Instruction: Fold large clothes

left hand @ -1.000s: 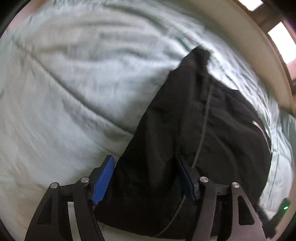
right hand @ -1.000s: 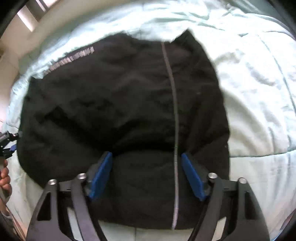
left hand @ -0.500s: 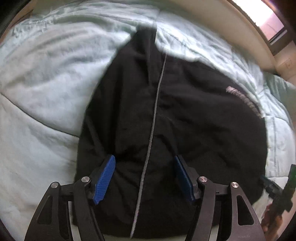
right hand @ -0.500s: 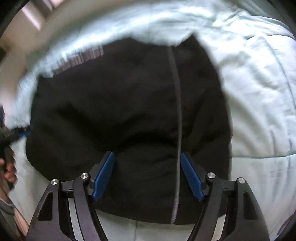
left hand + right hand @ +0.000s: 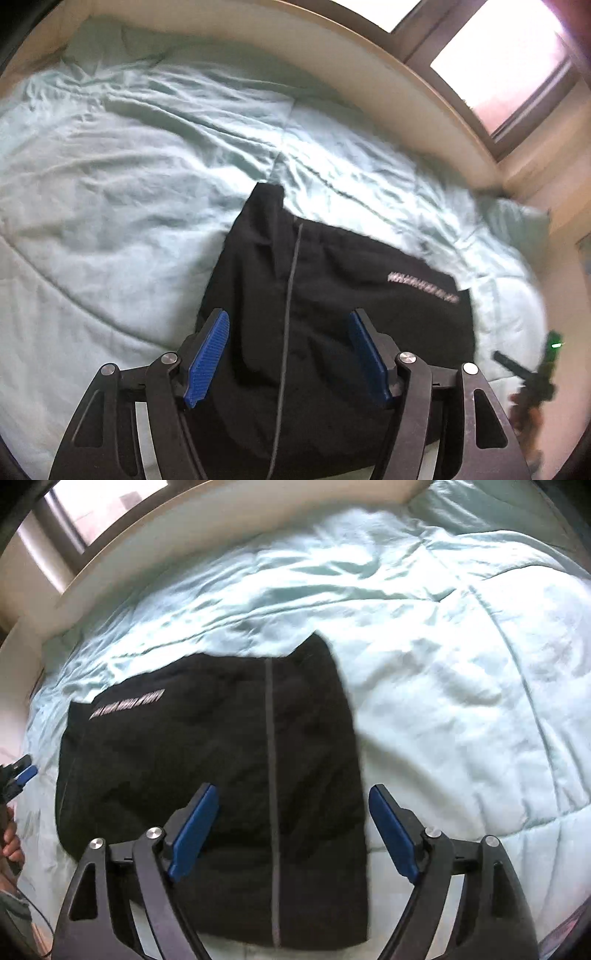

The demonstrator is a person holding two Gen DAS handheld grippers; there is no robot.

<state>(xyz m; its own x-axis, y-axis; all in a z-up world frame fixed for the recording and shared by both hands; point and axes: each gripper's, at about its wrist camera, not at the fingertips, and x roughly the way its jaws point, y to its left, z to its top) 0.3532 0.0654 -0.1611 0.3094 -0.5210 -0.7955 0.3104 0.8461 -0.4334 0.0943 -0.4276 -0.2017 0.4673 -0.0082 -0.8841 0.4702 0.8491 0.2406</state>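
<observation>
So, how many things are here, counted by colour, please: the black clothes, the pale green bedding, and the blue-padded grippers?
Black: 1, the folded garment.
Pale green: 1, the comforter.
Blue-padded: 2, the left gripper and the right gripper, both open.
Total: 4.

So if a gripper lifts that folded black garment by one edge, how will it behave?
The black garment looks soft and wrinkled, so it would probably droop and unfold. Its layered bulk suggests moderate weight. Pushed, it may bunch on the rumpled comforter rather than slide.
</observation>
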